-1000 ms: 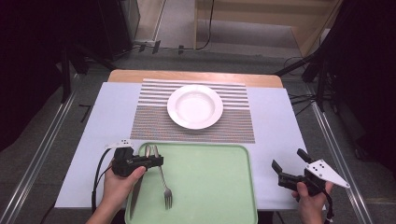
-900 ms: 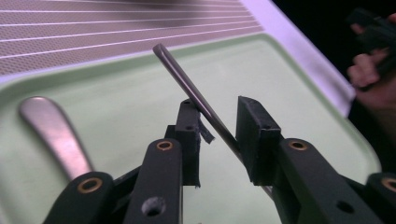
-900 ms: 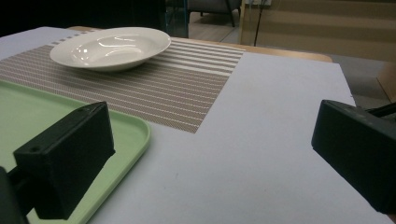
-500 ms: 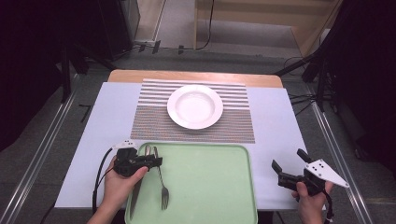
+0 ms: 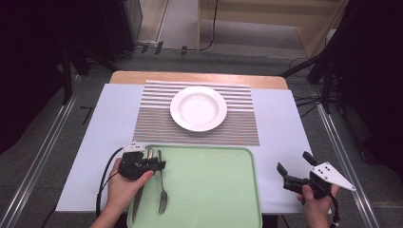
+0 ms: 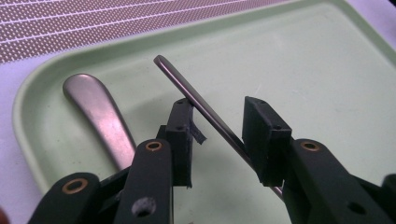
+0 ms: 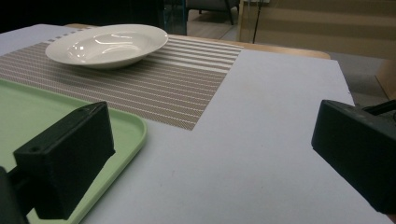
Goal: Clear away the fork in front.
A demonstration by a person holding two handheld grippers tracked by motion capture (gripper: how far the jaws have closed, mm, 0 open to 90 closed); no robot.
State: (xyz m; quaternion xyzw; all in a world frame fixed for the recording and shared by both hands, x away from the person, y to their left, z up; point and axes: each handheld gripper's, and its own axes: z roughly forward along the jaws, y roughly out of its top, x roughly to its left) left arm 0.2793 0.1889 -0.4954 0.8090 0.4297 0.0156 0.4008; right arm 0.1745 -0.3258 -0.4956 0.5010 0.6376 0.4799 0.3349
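A metal fork (image 5: 162, 190) and a knife (image 5: 140, 202) lie at the left of a green tray (image 5: 214, 190). My left gripper (image 5: 159, 164) hovers over their handle ends, held in a hand from below. In the left gripper view its jaws (image 6: 217, 105) have just been opening. The thin fork handle (image 6: 205, 114) runs slantwise through the gap, and the pads do not clamp it. The knife handle (image 6: 98, 112) lies left of the jaws. My right gripper (image 5: 292, 161) stands open and empty on the white table cover right of the tray, as the right gripper view (image 7: 210, 149) also shows.
A white deep plate (image 5: 198, 108) (image 7: 107, 44) sits on a striped placemat (image 5: 152, 123) (image 7: 187, 88) beyond the tray. The tray's rim (image 7: 135, 135) lies left of the right gripper. Metal rails run along both sides of the table.
The fork's tine end has swung slightly to the left on the tray. The left gripper has barely shifted, and the right gripper has kept still.
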